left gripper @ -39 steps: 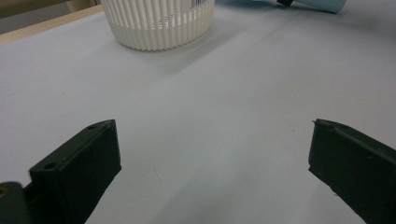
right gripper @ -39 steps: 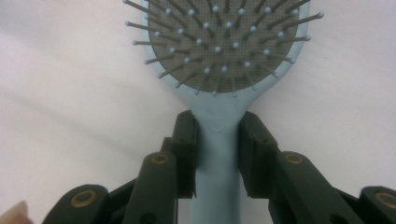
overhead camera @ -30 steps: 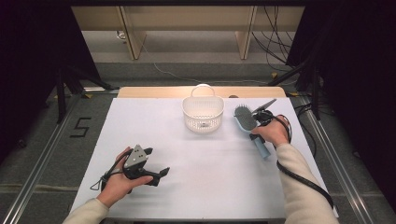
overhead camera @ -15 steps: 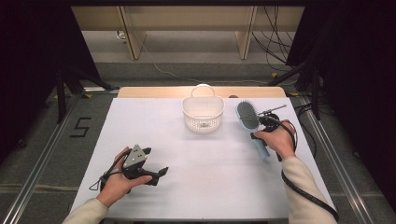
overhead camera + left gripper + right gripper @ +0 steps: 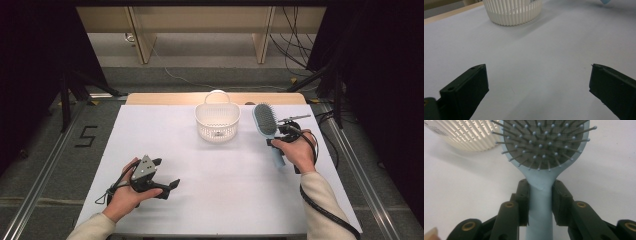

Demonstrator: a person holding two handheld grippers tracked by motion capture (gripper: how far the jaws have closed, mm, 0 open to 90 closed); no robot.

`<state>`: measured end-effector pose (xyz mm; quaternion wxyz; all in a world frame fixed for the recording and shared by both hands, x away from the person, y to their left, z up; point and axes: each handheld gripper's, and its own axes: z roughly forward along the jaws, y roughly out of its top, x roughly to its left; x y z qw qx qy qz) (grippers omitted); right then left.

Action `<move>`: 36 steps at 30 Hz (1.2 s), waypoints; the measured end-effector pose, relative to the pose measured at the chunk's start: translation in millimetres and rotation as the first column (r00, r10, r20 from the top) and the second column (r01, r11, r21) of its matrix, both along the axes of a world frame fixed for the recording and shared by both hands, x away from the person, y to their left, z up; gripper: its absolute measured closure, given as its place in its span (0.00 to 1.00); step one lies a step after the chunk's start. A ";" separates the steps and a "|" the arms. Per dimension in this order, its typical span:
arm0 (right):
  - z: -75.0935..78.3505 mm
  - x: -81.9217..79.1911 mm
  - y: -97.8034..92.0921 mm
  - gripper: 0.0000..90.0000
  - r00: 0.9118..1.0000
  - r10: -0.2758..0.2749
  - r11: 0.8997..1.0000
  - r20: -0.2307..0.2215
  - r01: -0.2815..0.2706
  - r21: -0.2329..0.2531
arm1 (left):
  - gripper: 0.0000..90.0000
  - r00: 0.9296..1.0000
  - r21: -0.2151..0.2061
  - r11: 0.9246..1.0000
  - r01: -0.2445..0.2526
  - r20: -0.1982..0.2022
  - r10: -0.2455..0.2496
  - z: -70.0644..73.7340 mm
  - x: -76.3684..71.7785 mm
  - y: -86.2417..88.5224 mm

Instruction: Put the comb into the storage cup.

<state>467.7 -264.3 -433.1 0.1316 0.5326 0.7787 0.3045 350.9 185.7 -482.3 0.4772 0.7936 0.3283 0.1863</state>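
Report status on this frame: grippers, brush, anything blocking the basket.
Right gripper shut on the blue hairbrush at its handle, bristles up. Left gripper open, idle, low over the table. White basket just left of the brush; nothing between.

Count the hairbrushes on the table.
1. The light blue hairbrush sits right of the white basket, its handle clamped in the right gripper. The basket's inside isn't fully visible.

left tongs (image 5: 167, 186) agape, right tongs (image 5: 540, 195) clamped
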 end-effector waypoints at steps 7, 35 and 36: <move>2.3 -1.8 0.1 0.79 1.000 -0.004 1.000 0.024 0.004 0.020 | 0.02 1.000 0.000 1.000 0.001 0.000 -0.001 0.0 0.2 -0.9; 5.5 -6.5 4.0 0.79 0.988 -0.013 0.996 0.152 -0.001 0.093 | 0.02 1.000 0.004 1.000 0.006 0.011 -0.006 2.0 -1.4 -2.0; 5.9 -6.6 3.7 0.79 0.987 -0.014 0.996 0.159 -0.001 0.094 | 0.02 1.000 0.002 1.000 0.005 0.011 -0.005 2.1 -1.4 -1.9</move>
